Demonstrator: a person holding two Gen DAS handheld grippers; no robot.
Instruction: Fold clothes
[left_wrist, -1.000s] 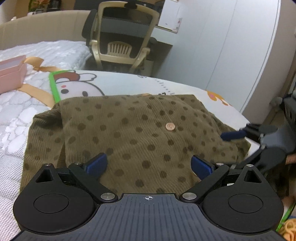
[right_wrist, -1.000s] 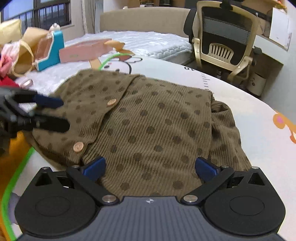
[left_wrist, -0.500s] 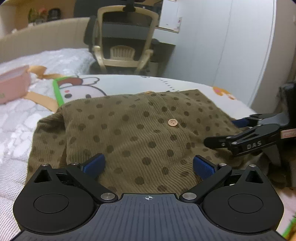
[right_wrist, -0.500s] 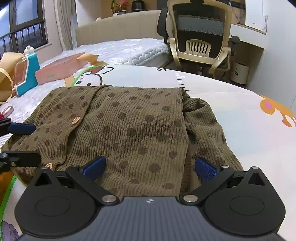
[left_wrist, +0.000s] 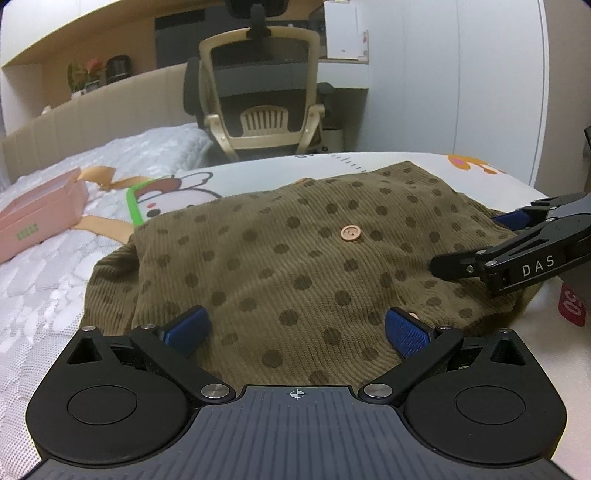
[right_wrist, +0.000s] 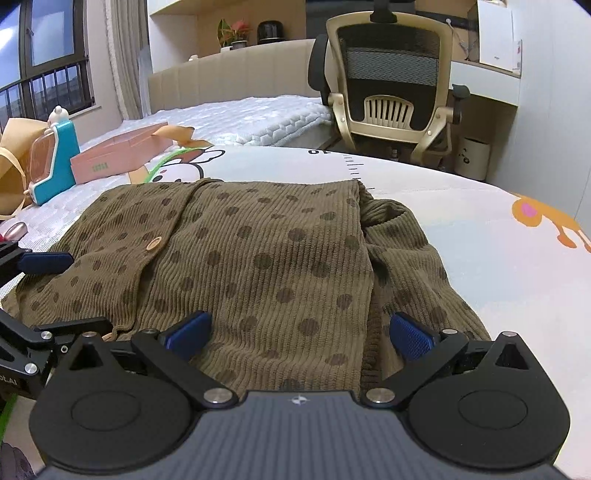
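An olive-brown corduroy garment (left_wrist: 295, 258) with dark dots and tan buttons lies folded on a white cartoon-print mat (left_wrist: 369, 162). My left gripper (left_wrist: 295, 330) is open just above the garment's near edge, its blue pads spread wide with cloth below them. In the left wrist view, my right gripper's black fingers (left_wrist: 498, 258) also reach in from the right over the cloth. My right gripper (right_wrist: 299, 332) is open over the near edge of the same garment (right_wrist: 258, 251), beside a bunched sleeve (right_wrist: 402, 251). The left gripper's fingers (right_wrist: 44, 262) show at the left edge.
An office chair (left_wrist: 262, 99) stands behind the mat. A pink box (left_wrist: 37, 218) and tan ribbon lie on the white bed at left. A teal toy case (right_wrist: 55, 155) sits beside the pink box (right_wrist: 118, 155). A red object (left_wrist: 572, 306) is at the right edge.
Both grippers have dropped lower and closer to the garment's near edge. In the left wrist view the right gripper's fingers have come further in over the cloth. Both stay open.
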